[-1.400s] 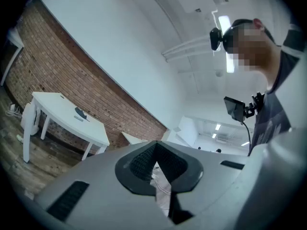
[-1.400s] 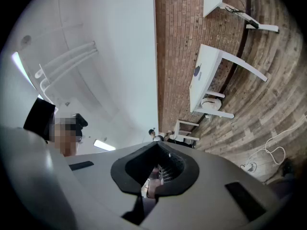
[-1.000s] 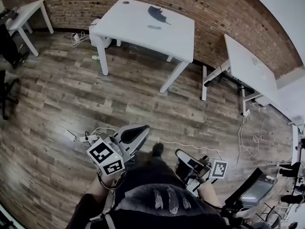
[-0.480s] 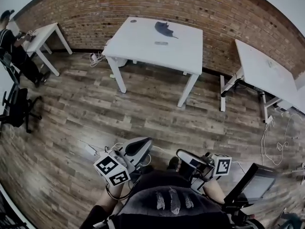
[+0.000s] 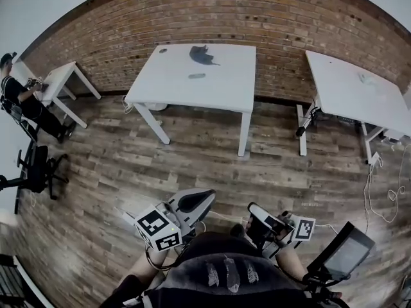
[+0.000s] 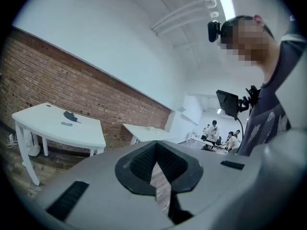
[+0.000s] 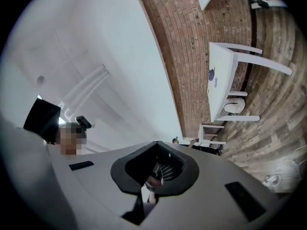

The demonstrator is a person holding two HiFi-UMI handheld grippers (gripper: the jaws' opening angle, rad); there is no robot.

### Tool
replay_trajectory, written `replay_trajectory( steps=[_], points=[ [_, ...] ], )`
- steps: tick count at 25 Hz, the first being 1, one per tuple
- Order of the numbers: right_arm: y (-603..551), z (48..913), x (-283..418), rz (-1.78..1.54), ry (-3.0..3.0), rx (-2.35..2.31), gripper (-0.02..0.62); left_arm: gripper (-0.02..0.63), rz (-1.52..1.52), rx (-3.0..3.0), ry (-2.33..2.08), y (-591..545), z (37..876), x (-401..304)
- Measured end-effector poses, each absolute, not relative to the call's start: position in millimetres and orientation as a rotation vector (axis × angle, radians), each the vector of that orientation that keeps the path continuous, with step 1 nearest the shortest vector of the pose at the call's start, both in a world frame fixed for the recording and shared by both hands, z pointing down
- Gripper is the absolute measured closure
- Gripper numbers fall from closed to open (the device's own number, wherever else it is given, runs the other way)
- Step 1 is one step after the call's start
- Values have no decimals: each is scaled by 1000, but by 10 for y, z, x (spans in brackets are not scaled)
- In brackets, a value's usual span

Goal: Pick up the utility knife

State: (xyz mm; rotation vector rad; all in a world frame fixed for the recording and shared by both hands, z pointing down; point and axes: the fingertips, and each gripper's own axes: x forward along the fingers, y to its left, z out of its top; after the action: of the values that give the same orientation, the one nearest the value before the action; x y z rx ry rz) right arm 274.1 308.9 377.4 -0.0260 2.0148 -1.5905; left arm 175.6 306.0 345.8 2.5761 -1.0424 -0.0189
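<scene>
Small grey item (image 5: 196, 76) and dark object (image 5: 202, 55) on the white table (image 5: 225, 85): too small for me to identify.

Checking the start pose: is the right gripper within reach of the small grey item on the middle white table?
Probably not. The right gripper is held shut by the person's body, and wooden floor separates it from the table bearing the small grey item; nothing blocks walking over.
</scene>
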Motion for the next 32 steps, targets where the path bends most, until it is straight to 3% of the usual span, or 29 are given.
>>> replay_trajectory(
  steps=[5,14,24,32],
  points=[
    [2848,3792,3113,-1598,1846,72,597,609,58,2573,-1094,2963,3423,1988],
    [2760,3990,3134,-1658,1879,59,597,609,118,2503,-1242,2929,3472,1792],
    [2777,4113,2804,-1760,1957,18,597,609,-15,2466,-1278,2791,3658,1518],
    [2670,4041,2024,-1833,2219,91,597,609,-202,2379,-1319,2508,3797,914]
  ],
)
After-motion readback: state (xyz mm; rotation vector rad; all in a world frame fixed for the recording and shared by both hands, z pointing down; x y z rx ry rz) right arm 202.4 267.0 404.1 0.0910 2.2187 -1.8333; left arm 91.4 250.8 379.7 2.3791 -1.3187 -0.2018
